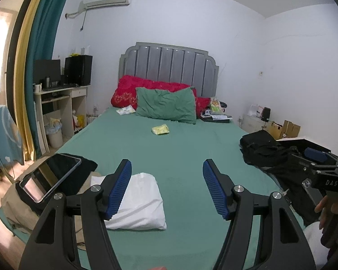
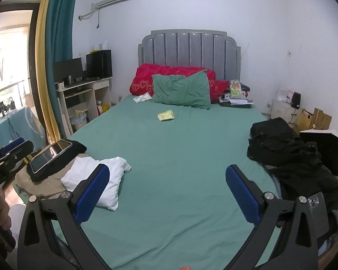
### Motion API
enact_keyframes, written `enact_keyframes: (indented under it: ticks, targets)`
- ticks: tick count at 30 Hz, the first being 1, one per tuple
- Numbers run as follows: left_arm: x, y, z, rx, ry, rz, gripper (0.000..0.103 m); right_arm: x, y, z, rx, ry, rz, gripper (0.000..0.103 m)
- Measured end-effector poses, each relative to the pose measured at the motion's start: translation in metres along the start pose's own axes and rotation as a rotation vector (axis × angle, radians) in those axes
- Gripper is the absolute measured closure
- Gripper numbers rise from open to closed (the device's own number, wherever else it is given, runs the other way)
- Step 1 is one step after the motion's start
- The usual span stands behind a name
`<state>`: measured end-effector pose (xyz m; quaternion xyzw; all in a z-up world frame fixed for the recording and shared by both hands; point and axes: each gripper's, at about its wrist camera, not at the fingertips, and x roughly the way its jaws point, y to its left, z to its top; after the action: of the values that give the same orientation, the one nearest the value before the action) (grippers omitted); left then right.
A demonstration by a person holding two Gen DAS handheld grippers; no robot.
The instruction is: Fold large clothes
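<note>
Folded white garment (image 1: pixel 142 202) lies on the bed (image 1: pixel 180 157), long axis toward the headboard (image 1: pixel 169 65). Left claw (image 1: pixel 166 189) and right claw (image 2: pixel 167 193) gape wide, empty, touching nothing.

The left gripper (image 1: pixel 167 187) hangs over the green bed (image 1: pixel 180 157), jaws wide apart with nothing between them. A folded white garment (image 1: pixel 144 204) lies behind its left finger. A tablet (image 1: pixel 50 176) sits left, black clothes (image 1: pixel 262 149) right, beside the right gripper (image 1: pixel 320 160).

We count two grippers (image 1: pixel 167 189) (image 2: pixel 167 193), one bed (image 1: pixel 180 157), one folded white garment (image 1: pixel 142 204), one black clothes pile (image 2: pixel 281 148), one green pillow (image 1: pixel 166 104), one tablet (image 1: pixel 50 176), one yellow packet (image 1: pixel 160 129).
</note>
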<state>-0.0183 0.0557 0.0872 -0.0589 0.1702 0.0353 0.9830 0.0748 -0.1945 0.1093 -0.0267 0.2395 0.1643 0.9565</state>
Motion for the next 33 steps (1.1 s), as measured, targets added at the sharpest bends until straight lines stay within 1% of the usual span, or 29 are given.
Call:
enact_keyframes:
  ticks: [5,33]
  targets:
    - [0.0005,-0.0007,-0.0015,0.002,0.004,0.007,0.034,0.0046,-0.0017,-0.0035,-0.002,0.015,0.004,0.001]
    - [0.0033,-0.0065,-0.0031,0.014,0.004,0.001,0.034,0.0036,-0.008,-0.0084,0.01,0.019,0.002,0.001]
